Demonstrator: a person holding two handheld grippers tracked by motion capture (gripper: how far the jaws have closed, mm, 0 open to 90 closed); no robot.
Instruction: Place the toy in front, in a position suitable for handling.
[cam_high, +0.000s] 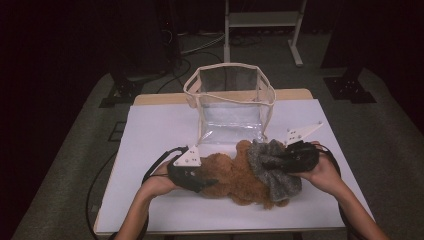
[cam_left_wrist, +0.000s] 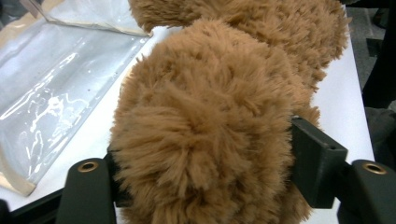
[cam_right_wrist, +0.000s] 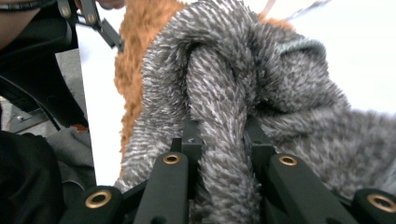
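Presently both grippers grip a brown plush toy and its grey knitted garment on the white table, just in front of a clear bag.

High view: the plush toy (cam_high: 235, 175) lies across the near part of the table (cam_high: 150, 130), just before the clear bag (cam_high: 231, 102); the left gripper (cam_high: 202, 181) meets its left end, the right gripper (cam_high: 272, 162) lies over the grey garment (cam_high: 272, 167) covering its right end; left gripper view: a rounded part of the plush toy (cam_left_wrist: 205, 135) sits between the two black jaws, which press into the fur on either side, the bag (cam_left_wrist: 56, 79) lying flat at the left; right gripper view: the jaws stand close together, pinching a thick fold of the grey garment (cam_right_wrist: 219, 121), brown fur (cam_right_wrist: 140, 56) showing behind it.
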